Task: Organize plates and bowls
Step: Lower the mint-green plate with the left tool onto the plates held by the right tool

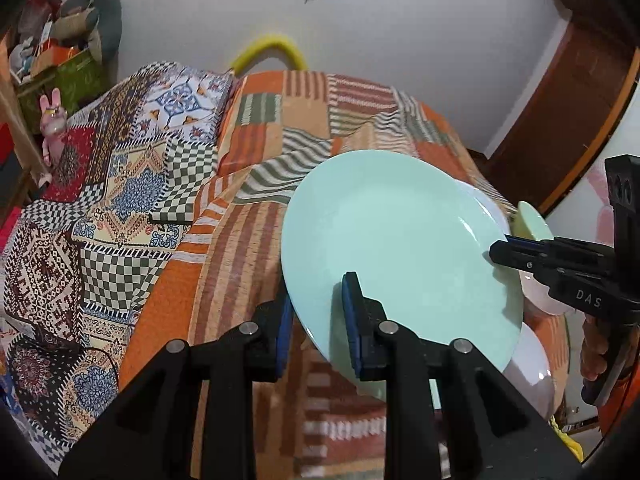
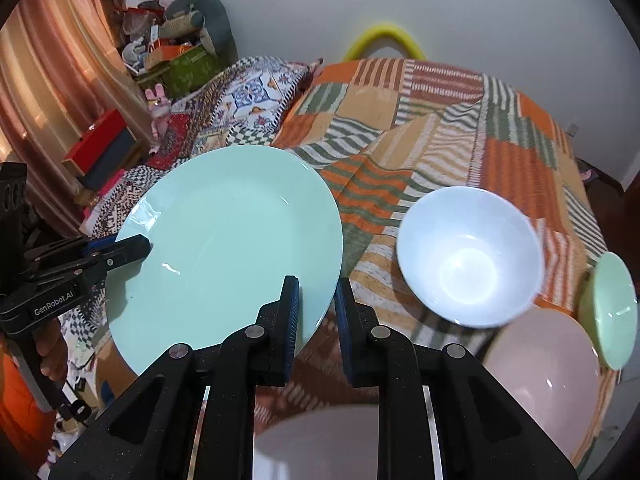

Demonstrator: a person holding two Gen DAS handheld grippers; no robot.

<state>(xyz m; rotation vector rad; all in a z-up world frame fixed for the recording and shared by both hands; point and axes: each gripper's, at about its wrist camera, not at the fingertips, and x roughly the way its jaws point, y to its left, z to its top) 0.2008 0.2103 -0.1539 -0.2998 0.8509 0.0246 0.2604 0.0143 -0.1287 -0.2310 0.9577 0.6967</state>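
Observation:
A mint green plate (image 1: 384,240) is held tilted above the patchwork bedspread (image 1: 248,240). My left gripper (image 1: 316,312) straddles its near edge, one finger over the plate and one under it. My right gripper (image 1: 506,250) pinches the plate's opposite edge. In the right wrist view the plate (image 2: 232,240) sits between my right gripper's fingers (image 2: 318,304), and the left gripper (image 2: 132,250) clamps its left rim. A white bowl (image 2: 468,256), a pink bowl (image 2: 548,376) and a green bowl (image 2: 610,308) lie on the bed to the right.
A white dish rim (image 2: 320,444) shows at the bottom of the right wrist view. A patterned quilt (image 1: 100,220) covers the left of the bed. Boxes and toys (image 2: 176,56) crowd the far left corner. A wooden door (image 1: 560,112) stands at the right.

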